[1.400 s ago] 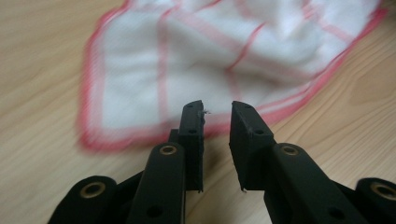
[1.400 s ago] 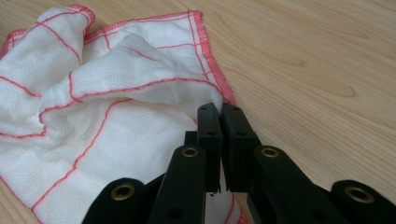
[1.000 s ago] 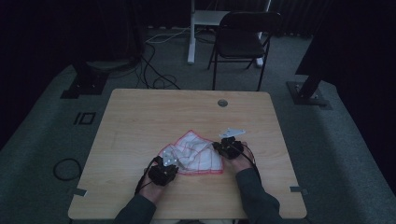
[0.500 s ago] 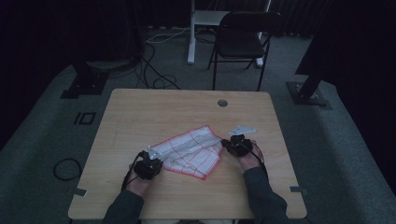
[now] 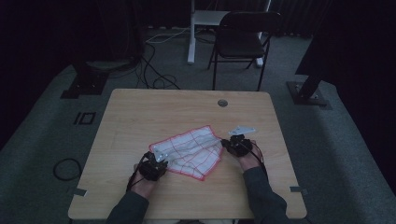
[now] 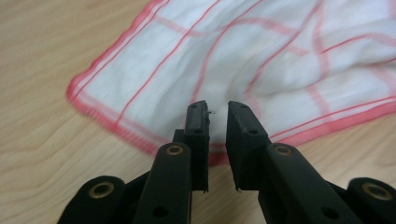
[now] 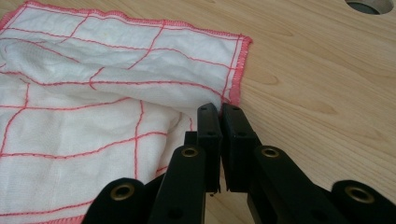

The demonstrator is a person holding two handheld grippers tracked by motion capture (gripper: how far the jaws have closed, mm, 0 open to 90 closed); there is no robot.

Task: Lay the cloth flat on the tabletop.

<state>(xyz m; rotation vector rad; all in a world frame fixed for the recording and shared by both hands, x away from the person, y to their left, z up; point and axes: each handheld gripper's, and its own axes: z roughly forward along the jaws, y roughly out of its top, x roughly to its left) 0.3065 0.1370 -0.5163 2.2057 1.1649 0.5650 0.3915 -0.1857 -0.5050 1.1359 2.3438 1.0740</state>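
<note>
White cotton cloth (image 5: pixel 190 151) with a red grid and red stitched hem, one item, lying on the near half of the pale wooden table (image 5: pixel 140 116), between your two hands. Condition: spread much flatter and wider than a second ago, when it sat bunched in a heap between the grippers; it now runs as a slanted panel from the near left to the far right, with a folded-over layer and some soft ridges remaining near its right end. Left gripper (image 6: pixel 217 122): your jaws have just been opening, and in the left gripper view they stand slightly apart above the hem of the near corner, with no fabric visible between the pads; judged released. Since the earlier frames your left hand has drawn outward and toward you, which is what pulled the cloth out. Right gripper (image 7: pixel 220 122): jaws pressed almost together at the cloth's right edge, where the fabric rises to meet the tips; judged pinching that edge, though the pinched fabric itself is hidden behind the jaws. Meaning for the work: the spreading stroke looks finished on your left side, and the corner lies where you set it. Outstanding: the doubled layer by your right gripper wants smoothing or releasing before the cloth lies fully flat.
</note>
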